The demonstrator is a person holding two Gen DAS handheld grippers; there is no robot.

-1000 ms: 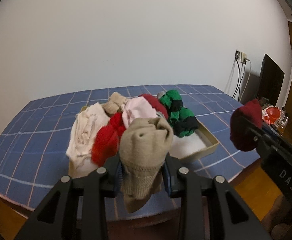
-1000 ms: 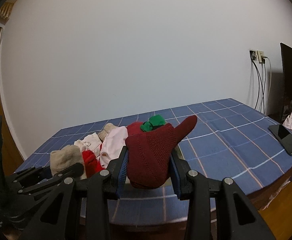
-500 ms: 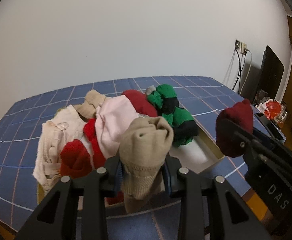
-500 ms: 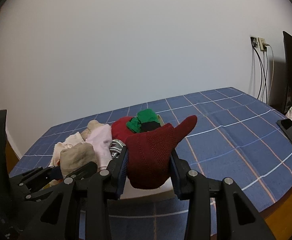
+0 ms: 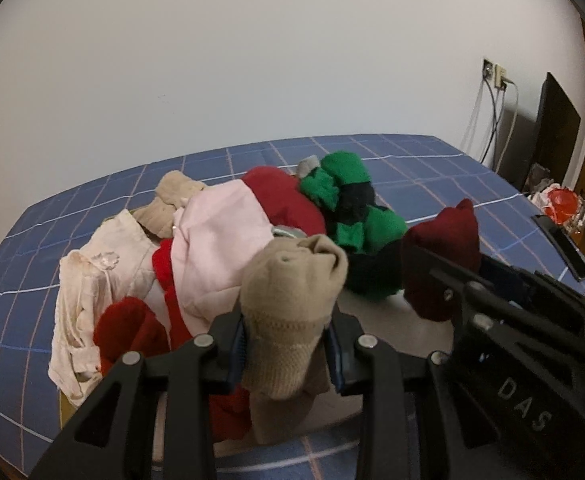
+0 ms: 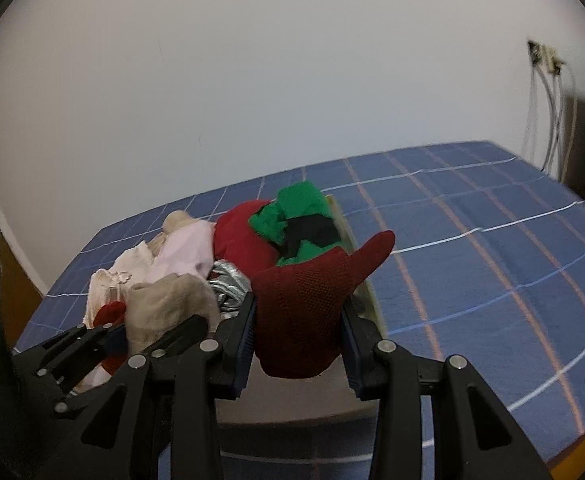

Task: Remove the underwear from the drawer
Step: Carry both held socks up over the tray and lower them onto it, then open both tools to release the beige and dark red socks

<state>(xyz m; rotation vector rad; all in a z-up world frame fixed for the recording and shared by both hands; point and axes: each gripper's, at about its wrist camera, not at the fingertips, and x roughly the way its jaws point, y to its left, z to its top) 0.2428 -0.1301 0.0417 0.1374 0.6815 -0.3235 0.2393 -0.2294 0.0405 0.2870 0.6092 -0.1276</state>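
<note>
Two garments held over a shallow drawer on a blue checked worktop. The left gripper has its jaws narrowly parted and clamped on a beige knitted piece of underwear, bunched above the jaws and hanging below them. The right gripper has its jaws slightly wider, closed on a dark red mesh-knit piece with one corner pointing up to the right. Behind, heaped at the drawer's left: cream, pink, red and green-and-black garments.
</note>
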